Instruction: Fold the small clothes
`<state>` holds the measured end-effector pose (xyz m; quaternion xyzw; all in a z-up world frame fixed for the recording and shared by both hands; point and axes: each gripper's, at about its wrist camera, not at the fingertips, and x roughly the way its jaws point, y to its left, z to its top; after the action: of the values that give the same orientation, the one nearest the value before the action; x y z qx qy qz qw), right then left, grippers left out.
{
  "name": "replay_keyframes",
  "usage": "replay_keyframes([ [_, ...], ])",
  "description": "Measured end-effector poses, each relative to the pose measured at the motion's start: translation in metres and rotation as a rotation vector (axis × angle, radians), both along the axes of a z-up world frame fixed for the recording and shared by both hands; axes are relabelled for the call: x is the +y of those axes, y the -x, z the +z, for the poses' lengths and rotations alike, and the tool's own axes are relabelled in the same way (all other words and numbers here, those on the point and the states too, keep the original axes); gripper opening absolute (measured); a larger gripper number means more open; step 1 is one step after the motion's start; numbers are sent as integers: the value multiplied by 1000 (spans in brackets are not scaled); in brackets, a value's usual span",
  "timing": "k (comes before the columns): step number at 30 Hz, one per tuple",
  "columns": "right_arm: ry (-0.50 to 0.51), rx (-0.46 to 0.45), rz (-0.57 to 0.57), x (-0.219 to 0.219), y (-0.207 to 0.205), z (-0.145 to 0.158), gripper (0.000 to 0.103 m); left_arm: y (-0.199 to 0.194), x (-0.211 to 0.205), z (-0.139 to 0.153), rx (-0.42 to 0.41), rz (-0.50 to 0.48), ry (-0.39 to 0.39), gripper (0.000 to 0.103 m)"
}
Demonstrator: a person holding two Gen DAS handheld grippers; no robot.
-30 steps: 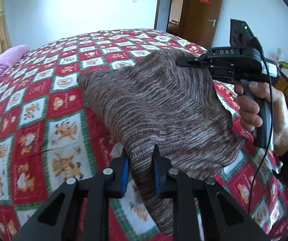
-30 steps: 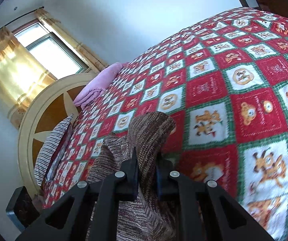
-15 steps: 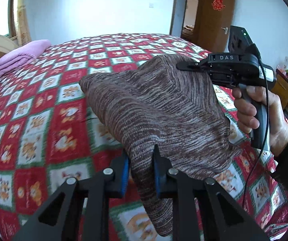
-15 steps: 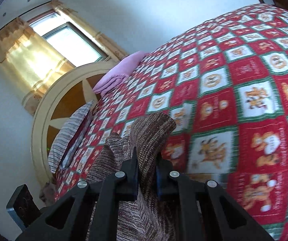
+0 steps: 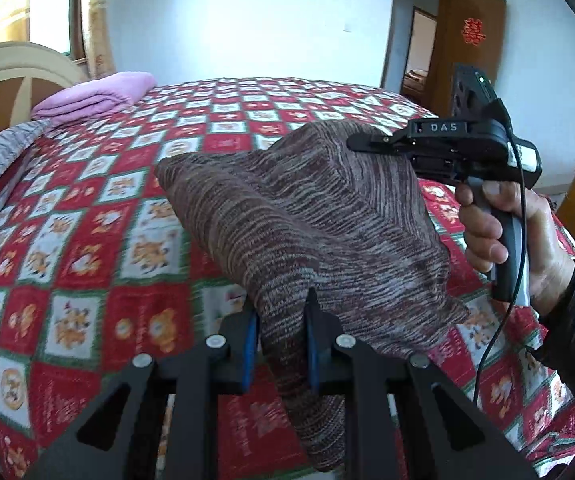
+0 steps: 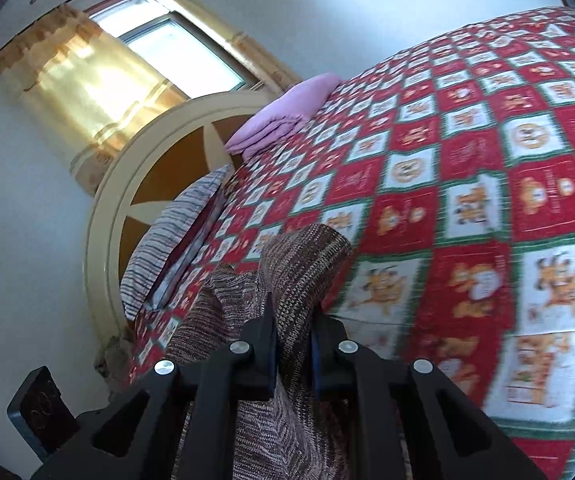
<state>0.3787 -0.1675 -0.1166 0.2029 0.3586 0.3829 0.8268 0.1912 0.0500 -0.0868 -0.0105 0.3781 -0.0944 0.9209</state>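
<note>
Tongs are gripping the brown striped knit garment at both ends: nearest the left camera, the left tongs are clamping a fold of its lower edge between their blue-lined pads, and the cloth is hanging down past them. In the right wrist view the right tongs are pinching another bunched edge of the same garment, which is rising in a hump just ahead of the fingers. Seen from the left camera, the right tongs are biting the garment's upper corner, and a hand in a dark sleeve is gripping their handle, with a black cable trailing below. The garment is being held stretched between the two tongs, lifted above the bed's red, green and white cartoon-patterned quilt. Farther off, a striped pillow and a folded pink blanket are lying near the curved cream headboard. Beyond that, yellow curtains are framing a bright window, and a brown door is standing open.
</note>
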Motion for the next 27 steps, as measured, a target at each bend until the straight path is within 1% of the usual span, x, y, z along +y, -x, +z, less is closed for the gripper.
replay_keyframes([
  [5,6,1,41,31,2,0,12,10,20,-3,1,42,4,21],
  [9,30,-7,79,55,4,2,12,17,35,-5,-3,70,0,21],
  [17,38,-6,140,98,4,3,12,32,54,-3,-21,111,-13,21],
  [21,43,-1,170,119,5,-1,12,39,66,-5,-22,133,-10,21],
  [24,50,7,190,134,5,-5,12,43,73,-10,-17,153,-26,21],
  [27,59,13,208,147,6,-9,12,46,82,-16,-7,167,-25,21],
])
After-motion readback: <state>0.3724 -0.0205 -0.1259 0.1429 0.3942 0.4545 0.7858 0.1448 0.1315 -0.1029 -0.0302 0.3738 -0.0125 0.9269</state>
